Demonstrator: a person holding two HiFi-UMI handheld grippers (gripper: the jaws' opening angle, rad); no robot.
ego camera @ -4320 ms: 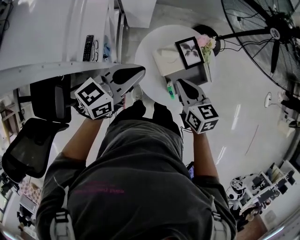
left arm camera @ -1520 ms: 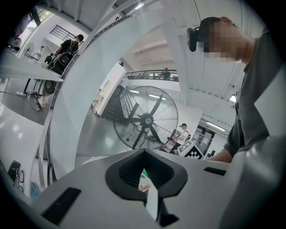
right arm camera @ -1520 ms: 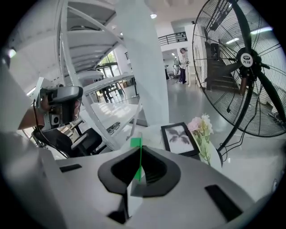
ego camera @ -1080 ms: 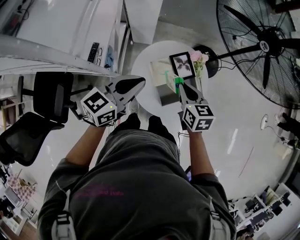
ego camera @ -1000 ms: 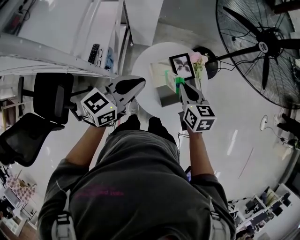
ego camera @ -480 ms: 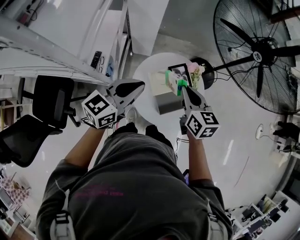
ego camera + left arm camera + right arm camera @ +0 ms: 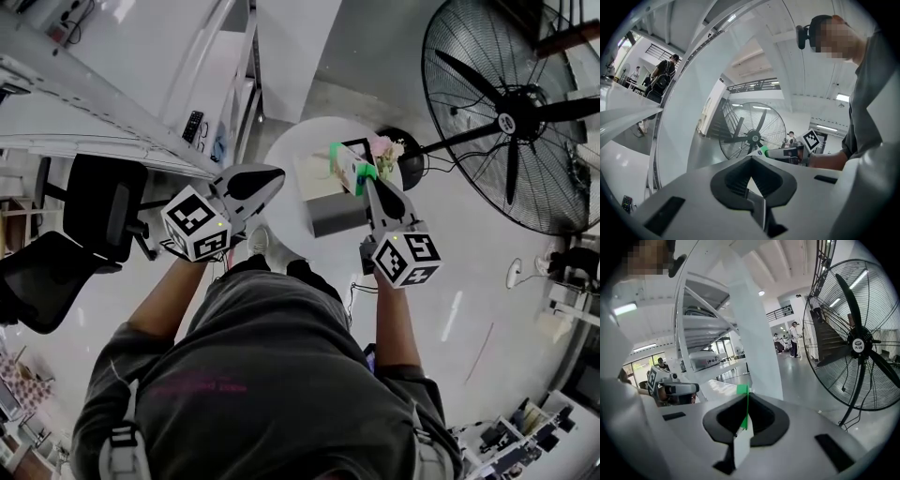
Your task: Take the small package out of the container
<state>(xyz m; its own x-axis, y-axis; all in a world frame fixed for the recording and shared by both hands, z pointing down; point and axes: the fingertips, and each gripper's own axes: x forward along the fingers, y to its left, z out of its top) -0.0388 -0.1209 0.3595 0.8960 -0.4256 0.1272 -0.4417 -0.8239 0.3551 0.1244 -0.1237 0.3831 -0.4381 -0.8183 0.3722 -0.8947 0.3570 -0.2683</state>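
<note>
My right gripper (image 7: 365,178) is shut on the small white and green package (image 7: 346,164) and holds it in the air above the round white table (image 7: 281,169). The grey container (image 7: 336,217) stands on that table, below and apart from the package. In the right gripper view the package (image 7: 742,437) shows edge-on between the closed jaws, green end up. My left gripper (image 7: 274,174) hovers left of the table, shut with nothing in it. In the left gripper view its tips (image 7: 751,160) meet, and the package (image 7: 764,151) shows beyond them.
A white box (image 7: 312,174), a framed picture (image 7: 364,147) and pink flowers (image 7: 384,147) share the table. A large standing fan (image 7: 511,122) is at the right, a black chair (image 7: 94,202) at the left, and a white desk with a remote (image 7: 192,126) behind it.
My right gripper has risen with the package, carrying it up from the container's level to well above the table. The left gripper has kept its place beside it.
</note>
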